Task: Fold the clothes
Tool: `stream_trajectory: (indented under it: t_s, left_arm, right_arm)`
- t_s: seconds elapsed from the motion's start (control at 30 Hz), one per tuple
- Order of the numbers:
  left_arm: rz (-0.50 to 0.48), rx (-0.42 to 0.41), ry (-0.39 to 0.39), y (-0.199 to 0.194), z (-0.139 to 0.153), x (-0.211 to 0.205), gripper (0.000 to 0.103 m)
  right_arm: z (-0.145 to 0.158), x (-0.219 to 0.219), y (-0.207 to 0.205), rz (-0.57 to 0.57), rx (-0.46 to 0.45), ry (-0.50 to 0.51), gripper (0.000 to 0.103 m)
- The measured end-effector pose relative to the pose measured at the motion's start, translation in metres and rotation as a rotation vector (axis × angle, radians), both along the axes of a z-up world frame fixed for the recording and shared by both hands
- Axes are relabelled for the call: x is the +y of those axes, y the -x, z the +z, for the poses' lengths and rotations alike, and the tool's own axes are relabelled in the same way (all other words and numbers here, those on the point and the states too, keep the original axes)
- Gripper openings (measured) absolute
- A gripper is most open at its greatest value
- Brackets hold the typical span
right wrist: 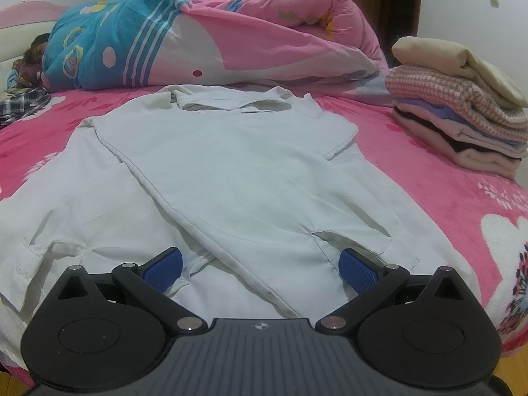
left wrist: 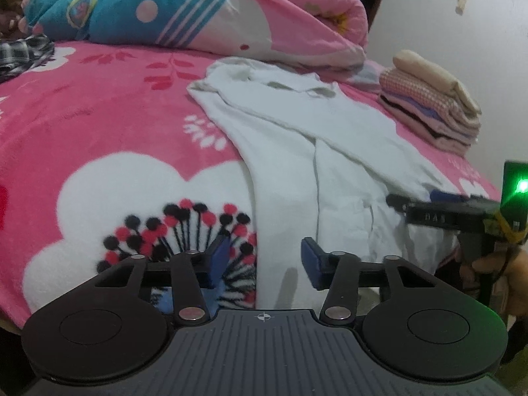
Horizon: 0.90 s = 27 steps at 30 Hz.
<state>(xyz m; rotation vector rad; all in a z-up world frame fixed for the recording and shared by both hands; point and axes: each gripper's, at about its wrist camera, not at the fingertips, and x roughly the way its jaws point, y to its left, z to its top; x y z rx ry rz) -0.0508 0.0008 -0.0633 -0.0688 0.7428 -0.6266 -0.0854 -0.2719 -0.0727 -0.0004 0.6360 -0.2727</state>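
Left gripper [left wrist: 265, 260] is seen half-spread over the white shirt [right wrist: 231, 178] hem, pinching nothing; right gripper [right wrist: 260, 269] is spread wide. Folded clothes [right wrist: 458, 112] are stacked beside; a rolled quilt [right wrist: 231, 39] lies behind.

White shirt [right wrist: 231, 178]: thin woven cloth, matt, smooth w/ soft creases, stitched hems. Bed blanket [left wrist: 109, 105] under shirt: pink fleece, fuzzy, matt, printed flowers. Quilt [right wrist: 211, 39] behind shirt's collar: smooth cotton-like cloth, puffy, slight sheen. Stack of folded clothes [right wrist: 458, 115] right of shirt: top piece smooth beige cloth, next one rough checked knit, lower layers soft plain fabric. Left gripper [left wrist: 265, 260] at shirt's near edge: matt black plastic arms, shiny metal pivot pins, blue ribbed rubbery pads, grey ridged plastic body. Right gripper [right wrist: 260, 267] over shirt's hem: same finish, pads [right wrist: 165, 265] textured w/ fine dots.
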Motion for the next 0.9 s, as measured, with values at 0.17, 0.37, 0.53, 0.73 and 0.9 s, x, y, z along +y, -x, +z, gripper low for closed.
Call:
stream_trajectory:
  t_s: [0.17,0.37,0.53,0.73,0.9]
  left_arm:
    - [-0.045,0.021,0.009,0.006,-0.007,-0.003,0.027]
    - [-0.048,0.078,0.032,0.003,-0.014,-0.003,0.027]
    - [-0.032,0.122,0.061,-0.001,-0.014,0.005,0.027]
    - [-0.052,0.141,0.045,-0.002,-0.019,0.007,0.029]
    - [-0.024,0.177,0.093,-0.005,-0.023,0.014,0.024]
  right_arm:
    - [0.001,-0.001,0.0,0.003,0.001,0.0,0.103]
    - [0.002,-0.003,-0.001,0.021,0.001,0.002,0.103]
    - [0.013,0.001,0.008,0.065,-0.041,0.034,0.103]
    - [0.032,0.029,0.04,0.228,-0.163,0.072,0.101]
    - [0.033,0.065,0.062,0.408,-0.206,0.092,0.1]
